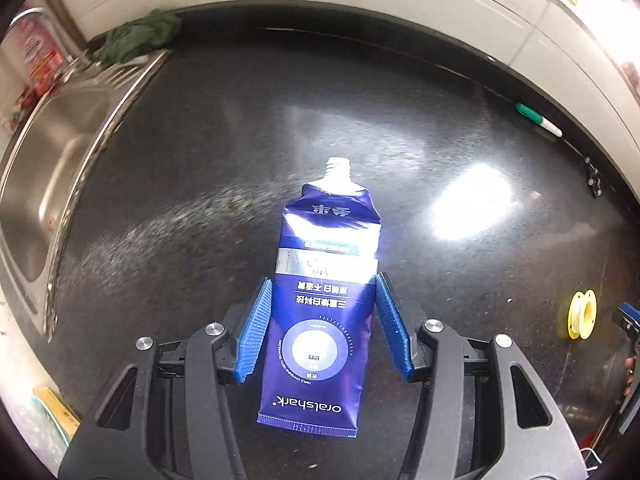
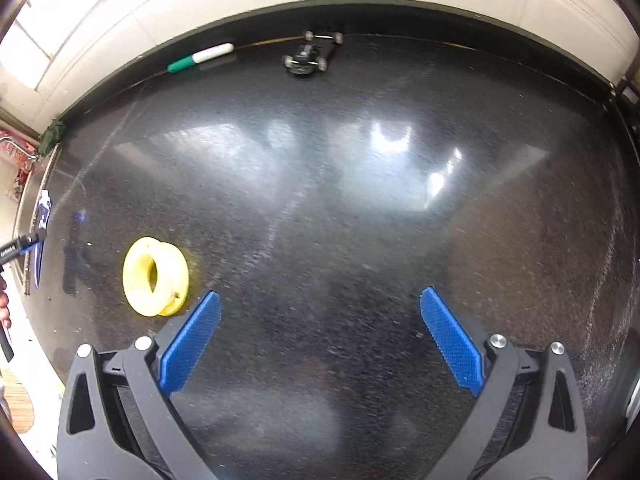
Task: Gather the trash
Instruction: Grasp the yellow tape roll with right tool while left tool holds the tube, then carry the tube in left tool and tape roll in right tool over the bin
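A squeezed blue toothpaste tube with no cap sits between the blue pads of my left gripper, nozzle pointing away; the jaws are closed against its sides, over the dark counter. The tube also shows edge-on at the far left of the right wrist view. My right gripper is wide open and empty above the counter. A yellow empty spool lies just left of its left finger; it also shows in the left wrist view.
A steel sink is at the left, with a green rag at its far corner. A green-and-white marker and a small black toy skateboard lie by the back wall.
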{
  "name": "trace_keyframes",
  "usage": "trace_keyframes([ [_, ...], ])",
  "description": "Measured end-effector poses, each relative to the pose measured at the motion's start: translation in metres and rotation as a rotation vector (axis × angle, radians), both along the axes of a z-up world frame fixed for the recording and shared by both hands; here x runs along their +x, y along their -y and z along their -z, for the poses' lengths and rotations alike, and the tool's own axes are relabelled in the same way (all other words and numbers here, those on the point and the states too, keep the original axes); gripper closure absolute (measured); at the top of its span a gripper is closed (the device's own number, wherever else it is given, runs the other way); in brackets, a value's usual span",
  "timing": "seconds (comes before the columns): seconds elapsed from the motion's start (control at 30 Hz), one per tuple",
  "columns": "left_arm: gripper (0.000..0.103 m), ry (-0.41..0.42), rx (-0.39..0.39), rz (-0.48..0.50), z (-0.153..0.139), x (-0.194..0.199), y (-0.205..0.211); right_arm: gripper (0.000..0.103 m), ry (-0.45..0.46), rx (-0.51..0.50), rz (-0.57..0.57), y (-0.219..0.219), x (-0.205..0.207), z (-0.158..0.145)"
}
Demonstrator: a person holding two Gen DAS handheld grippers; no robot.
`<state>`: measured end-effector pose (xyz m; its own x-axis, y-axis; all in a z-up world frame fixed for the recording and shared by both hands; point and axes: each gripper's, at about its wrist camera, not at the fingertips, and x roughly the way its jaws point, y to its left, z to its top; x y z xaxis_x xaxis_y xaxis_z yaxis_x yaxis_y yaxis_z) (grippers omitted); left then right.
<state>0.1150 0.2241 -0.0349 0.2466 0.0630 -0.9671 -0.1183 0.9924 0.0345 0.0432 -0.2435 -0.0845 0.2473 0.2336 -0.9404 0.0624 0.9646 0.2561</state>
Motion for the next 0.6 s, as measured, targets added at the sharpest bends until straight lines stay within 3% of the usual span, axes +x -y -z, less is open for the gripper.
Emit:
trace_keyframes([
  [0.17,0.052,0.044,0.007,-0.128,-0.024,-0.057,-0.055,0.006,0.008,0.012,-0.12,-0.043,0.012,0.0],
  [0.37,0.052,0.072,0.015,-0.262,-0.035,-0.115,-0.09,0.009,-0.004,-0.058,-0.273,-0.096,0.03,0.009],
  [0.4,0.052,0.072,0.015,-0.283,-0.036,-0.123,-0.096,0.023,0.002,-0.076,-0.297,-0.104,0.032,0.011],
  [0.43,0.052,0.073,0.016,-0.301,-0.038,-0.134,-0.099,0.049,0.03,-0.133,-0.325,-0.113,0.031,0.009],
  [0.5,0.052,0.076,0.021,-0.339,-0.041,-0.152,-0.111,0.087,0.055,-0.132,-0.355,-0.123,0.035,0.003],
  [0.6,0.052,0.084,0.025,-0.42,-0.049,-0.182,-0.131,0.087,0.027,-0.091,-0.349,-0.13,0.048,0.0],
])
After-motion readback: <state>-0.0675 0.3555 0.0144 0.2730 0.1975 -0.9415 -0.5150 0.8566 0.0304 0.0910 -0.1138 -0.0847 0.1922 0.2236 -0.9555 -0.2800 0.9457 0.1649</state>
